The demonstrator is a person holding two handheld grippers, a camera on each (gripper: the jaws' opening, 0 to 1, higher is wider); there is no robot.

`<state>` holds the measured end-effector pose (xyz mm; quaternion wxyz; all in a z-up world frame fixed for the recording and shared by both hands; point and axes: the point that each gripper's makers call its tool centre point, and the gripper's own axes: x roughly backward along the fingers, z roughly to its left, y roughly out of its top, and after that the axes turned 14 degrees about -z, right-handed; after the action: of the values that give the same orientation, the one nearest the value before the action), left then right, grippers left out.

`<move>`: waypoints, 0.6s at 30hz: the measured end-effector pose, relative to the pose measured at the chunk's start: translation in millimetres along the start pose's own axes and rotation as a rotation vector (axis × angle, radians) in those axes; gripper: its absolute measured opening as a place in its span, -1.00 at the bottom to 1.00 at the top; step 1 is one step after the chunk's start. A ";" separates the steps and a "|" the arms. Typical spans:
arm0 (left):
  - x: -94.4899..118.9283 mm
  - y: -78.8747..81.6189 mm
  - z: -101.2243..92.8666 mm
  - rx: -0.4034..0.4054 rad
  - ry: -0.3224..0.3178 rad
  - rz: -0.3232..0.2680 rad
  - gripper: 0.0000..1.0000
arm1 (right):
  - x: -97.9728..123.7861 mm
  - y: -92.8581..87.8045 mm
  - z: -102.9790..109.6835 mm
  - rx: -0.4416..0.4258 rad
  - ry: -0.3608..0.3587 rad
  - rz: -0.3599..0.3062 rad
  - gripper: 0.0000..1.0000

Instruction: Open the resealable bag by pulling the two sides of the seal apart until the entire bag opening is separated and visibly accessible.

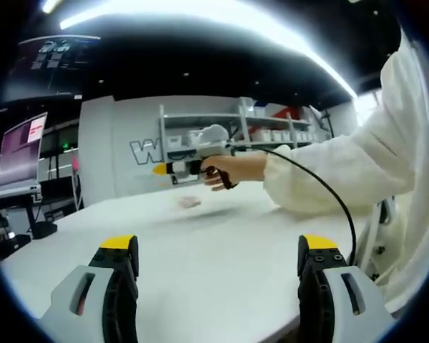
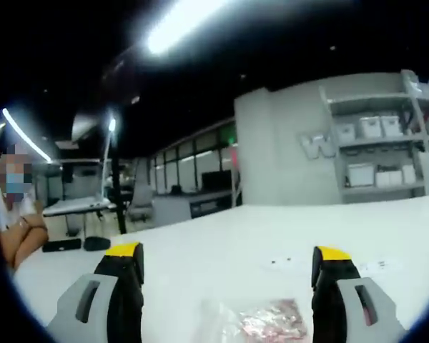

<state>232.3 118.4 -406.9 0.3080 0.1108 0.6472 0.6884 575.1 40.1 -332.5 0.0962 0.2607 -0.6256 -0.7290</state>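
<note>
On white table (image 2: 222, 236), one resealable bag (image 2: 261, 320)

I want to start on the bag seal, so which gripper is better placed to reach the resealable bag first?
Right, probably. The resealable bag lies on the white table directly between the open right gripper and its fingers. In the left gripper view the bag sits far across the table from the open left gripper.
</note>
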 end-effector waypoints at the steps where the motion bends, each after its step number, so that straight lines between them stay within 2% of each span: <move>1: -0.2 0.1 -0.5 0.000 -0.001 0.000 0.82 | 0.9 1.0 0.4 -0.005 0.001 -0.001 0.99; 7: 0.9 1.1 -1.6 -0.004 0.000 0.000 0.82 | 1.9 14.4 4.7 -0.113 -0.015 -0.045 0.99; 16: 3.0 3.1 -3.0 -0.006 0.003 -0.003 0.82 | 15.3 18.6 11.1 -0.082 0.009 -0.034 0.99; 18: 3.4 2.9 -3.4 -0.006 0.003 -0.002 0.82 | 19.4 17.6 10.2 -0.027 0.019 -0.020 0.99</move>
<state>227.0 117.7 -405.4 0.3083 0.1082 0.6456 0.6902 550.3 36.3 -319.8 0.0984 0.2724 -0.6121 -0.7358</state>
